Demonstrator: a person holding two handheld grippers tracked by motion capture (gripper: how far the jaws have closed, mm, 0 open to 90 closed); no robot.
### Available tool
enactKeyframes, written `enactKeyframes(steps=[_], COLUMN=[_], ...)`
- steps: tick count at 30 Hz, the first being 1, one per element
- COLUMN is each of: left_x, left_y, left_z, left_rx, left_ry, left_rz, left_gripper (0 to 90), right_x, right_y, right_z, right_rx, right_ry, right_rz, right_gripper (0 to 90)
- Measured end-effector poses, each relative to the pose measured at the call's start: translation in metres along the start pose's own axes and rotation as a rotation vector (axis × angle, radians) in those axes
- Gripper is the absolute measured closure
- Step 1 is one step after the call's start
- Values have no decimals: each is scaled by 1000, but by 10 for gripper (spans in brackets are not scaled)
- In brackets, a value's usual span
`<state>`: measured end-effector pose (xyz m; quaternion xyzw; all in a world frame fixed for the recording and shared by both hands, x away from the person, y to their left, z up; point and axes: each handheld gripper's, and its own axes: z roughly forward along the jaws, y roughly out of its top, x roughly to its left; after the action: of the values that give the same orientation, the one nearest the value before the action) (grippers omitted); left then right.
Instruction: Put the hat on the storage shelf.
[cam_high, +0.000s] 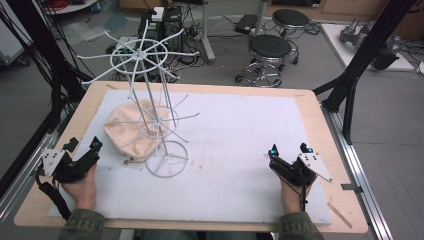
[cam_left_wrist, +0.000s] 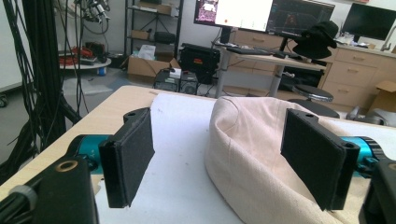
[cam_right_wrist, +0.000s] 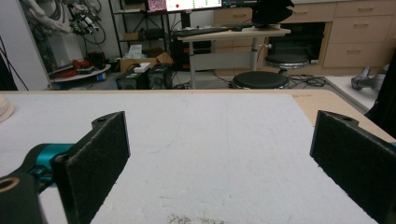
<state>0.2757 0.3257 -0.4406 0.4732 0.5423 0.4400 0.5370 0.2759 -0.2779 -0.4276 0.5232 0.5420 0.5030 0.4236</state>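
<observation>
High view: cap (cam_high: 131, 132) crown upward.

A robotics lab, by every sign: beyond the left gripper (cam_left_wrist: 224, 158) stand monitors (cam_left_wrist: 266, 14) on a desk (cam_left_wrist: 261, 56), cardboard boxes (cam_left_wrist: 144, 65) and shelving; black cables (cam_high: 45, 60) hang just to its left. Ahead of the right gripper (cam_high: 291, 149), past the table (cam_high: 310, 107), round stools (cam_high: 270, 50) sit on a grey floor strewn with wires and black frame struts (cam_high: 365, 55).
</observation>
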Motion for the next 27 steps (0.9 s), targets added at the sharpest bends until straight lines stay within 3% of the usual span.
enactKeyframes(steps=[19, 27], left_x=[2, 1], left_y=[0, 0], left_z=[0, 1], left_rx=[3, 14], left_ry=[3, 8], left_rz=[-18, -57], left_gripper=[254, 235], right_x=[0, 0], right_y=[-1, -1], right_z=[1, 2], right_rx=[9, 10], right_ry=[0, 0], right_rz=[-5, -4], right_gripper=[38, 38])
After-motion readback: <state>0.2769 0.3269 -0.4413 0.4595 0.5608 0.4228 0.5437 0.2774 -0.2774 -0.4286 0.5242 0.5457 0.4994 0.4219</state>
